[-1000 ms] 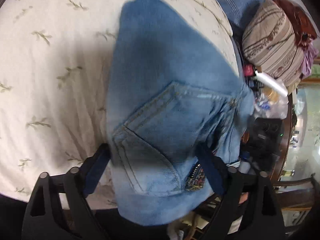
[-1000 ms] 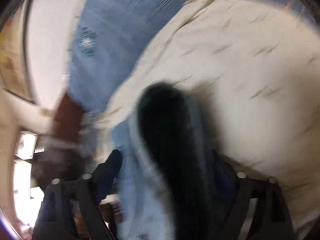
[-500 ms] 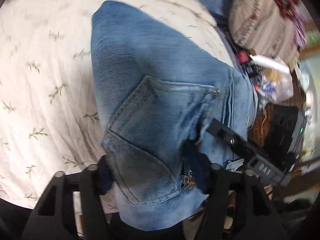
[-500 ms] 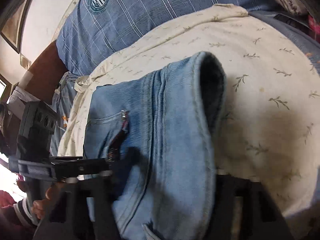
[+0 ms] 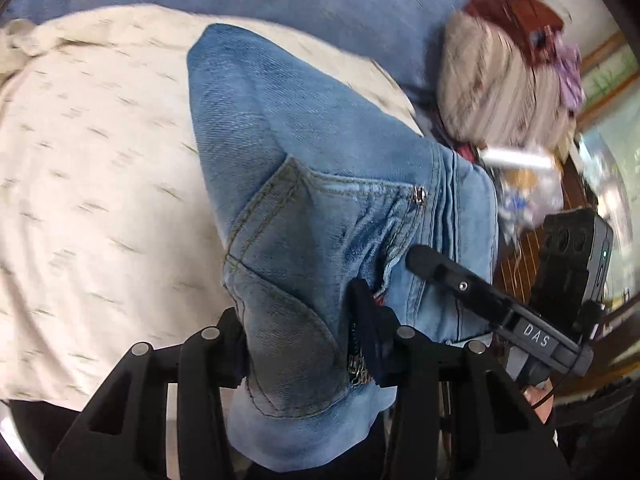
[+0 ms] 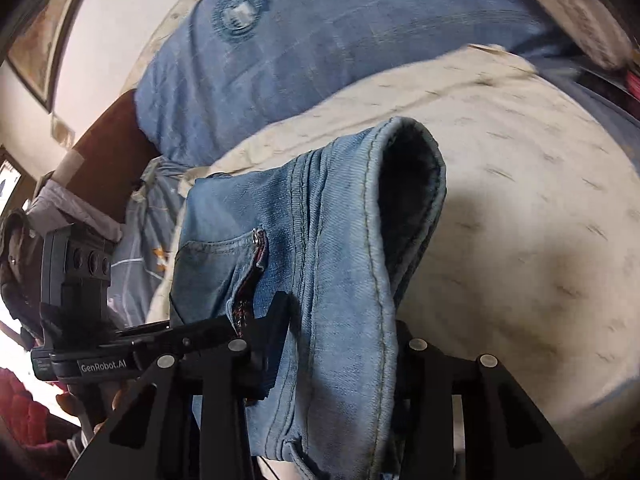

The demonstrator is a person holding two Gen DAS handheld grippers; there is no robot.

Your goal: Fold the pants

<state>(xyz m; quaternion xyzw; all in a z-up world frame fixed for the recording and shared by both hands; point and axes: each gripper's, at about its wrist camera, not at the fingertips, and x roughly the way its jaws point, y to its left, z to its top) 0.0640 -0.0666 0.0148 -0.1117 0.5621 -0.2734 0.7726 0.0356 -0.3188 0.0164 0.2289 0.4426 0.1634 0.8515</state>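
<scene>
Left wrist view: the left tool has its jaws closing in the last moments, and they now pinch a thick bunch of the faded blue denim pants at the back-pocket end. The right tool shows here at the waistband edge just to the right. In the right wrist view the right tool has likewise just narrowed onto the denim, gripping the doubled waistband beside the zipper, with the left tool close on its left. The pants hang from both tools above the cream leaf-print bedsheet, their long axis running away from the tools toward the blue striped pillow (the far end looks folded over). Both hands sit side by side at the near end, so neither is nearer.
</scene>
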